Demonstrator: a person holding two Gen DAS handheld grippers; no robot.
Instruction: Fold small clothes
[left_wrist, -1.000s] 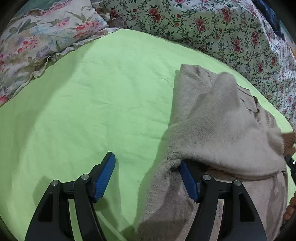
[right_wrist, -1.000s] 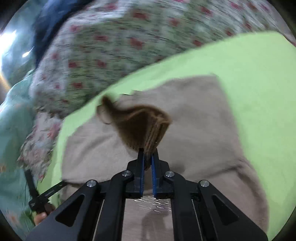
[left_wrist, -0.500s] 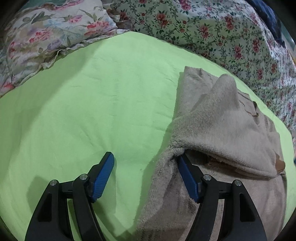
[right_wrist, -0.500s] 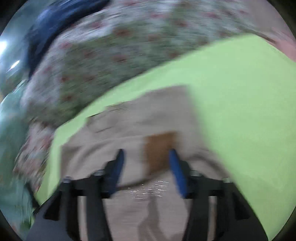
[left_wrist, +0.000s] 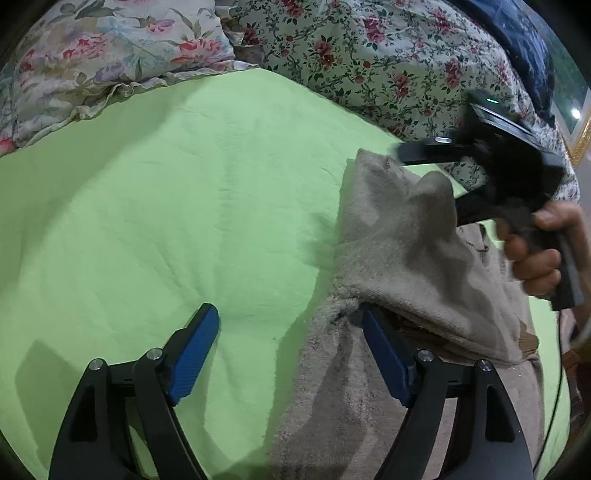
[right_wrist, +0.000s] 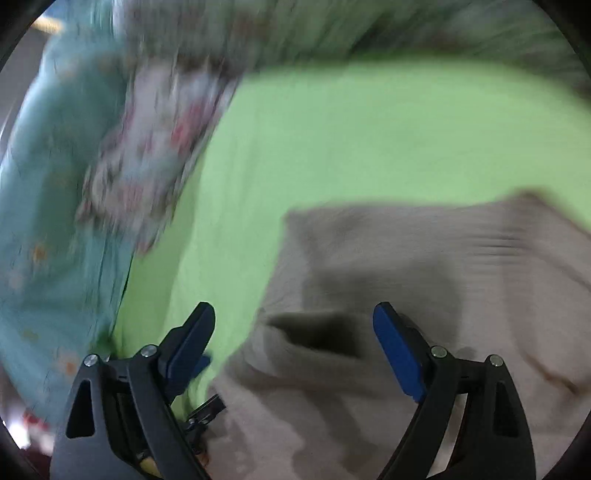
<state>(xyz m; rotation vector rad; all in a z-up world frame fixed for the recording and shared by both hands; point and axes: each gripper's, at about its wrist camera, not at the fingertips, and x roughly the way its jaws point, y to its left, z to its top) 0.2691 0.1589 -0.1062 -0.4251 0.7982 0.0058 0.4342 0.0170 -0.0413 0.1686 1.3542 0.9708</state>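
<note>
A beige knit sweater (left_wrist: 402, 266) lies on the green sheet (left_wrist: 184, 206), one part folded over itself with a brown cuff at its right edge. My left gripper (left_wrist: 291, 350) is open; its right finger rests on the sweater's edge under the fold, its left finger over bare sheet. My right gripper (right_wrist: 295, 350) is open and empty, low over the sweater (right_wrist: 424, 280); that view is blurred by motion. In the left wrist view the right gripper's black body (left_wrist: 495, 173), held in a hand, is above the sweater's far edge.
Floral bedding (left_wrist: 369, 48) bounds the sheet at the back, with a floral pillow (left_wrist: 92, 59) at back left. A dark blue cloth (left_wrist: 517, 37) lies at the far right. In the right wrist view a teal cloth (right_wrist: 55, 221) lies to the left of the sheet (right_wrist: 369, 140).
My right gripper let go of the brown cuff, opened wide and swung over the sweater's far side. The left gripper stayed open at the sweater's edge.
</note>
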